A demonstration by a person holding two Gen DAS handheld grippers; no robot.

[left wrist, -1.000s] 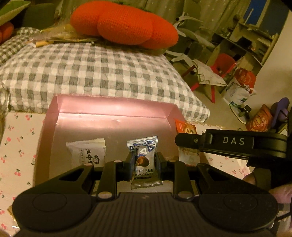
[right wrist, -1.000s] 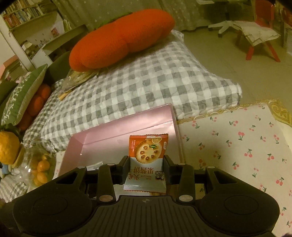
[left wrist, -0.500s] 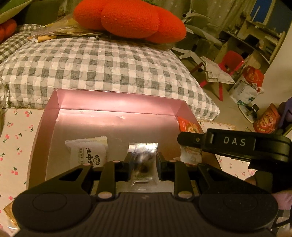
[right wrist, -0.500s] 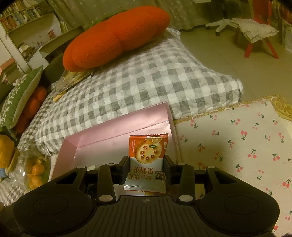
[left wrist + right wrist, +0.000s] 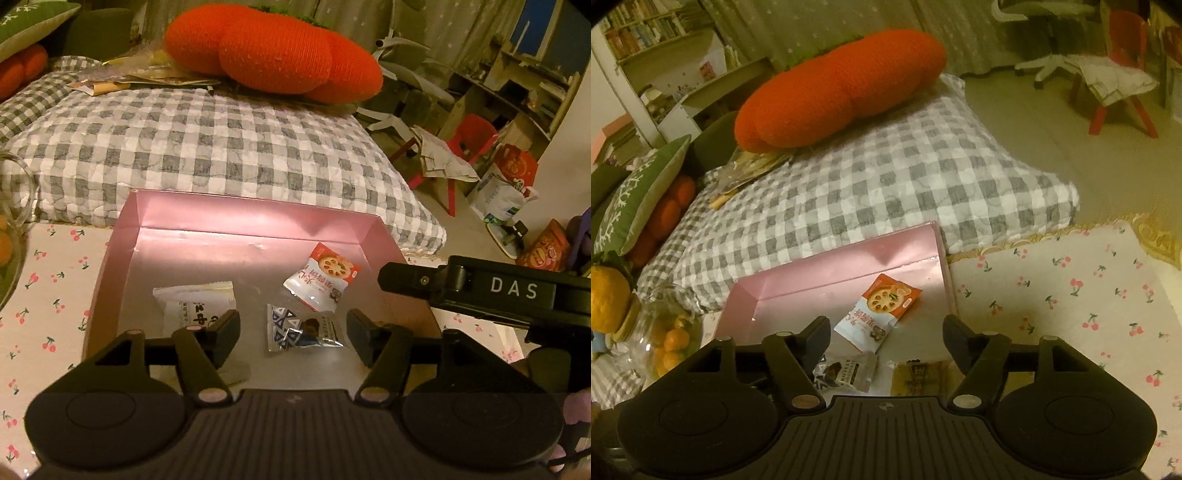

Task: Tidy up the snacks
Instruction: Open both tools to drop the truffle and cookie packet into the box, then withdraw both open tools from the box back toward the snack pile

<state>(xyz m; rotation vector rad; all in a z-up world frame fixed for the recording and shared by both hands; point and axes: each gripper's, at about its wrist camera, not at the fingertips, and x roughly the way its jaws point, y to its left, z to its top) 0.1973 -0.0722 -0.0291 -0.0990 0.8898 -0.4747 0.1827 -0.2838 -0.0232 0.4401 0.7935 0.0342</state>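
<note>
Dim, yellowish room light around me; glare shines off the pink box (image 5: pixel 255 218), fisheye bends the edges, corners go dark.

Both my wrist cameras sit just behind my claws, looking steeply down and forward, close over the pink box (image 5: pixel 255 218), which both views share with the checked cushion (image 5: pixel 886 177) beyond

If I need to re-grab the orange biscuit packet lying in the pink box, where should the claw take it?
Take the biscuit packet across its narrow width near the middle, coming from above. It lies flat and skewed on the floor of the pink box, so turn the right claw to match. Its long edges look clear; the truffle chocolate lies just below its white end.
</note>
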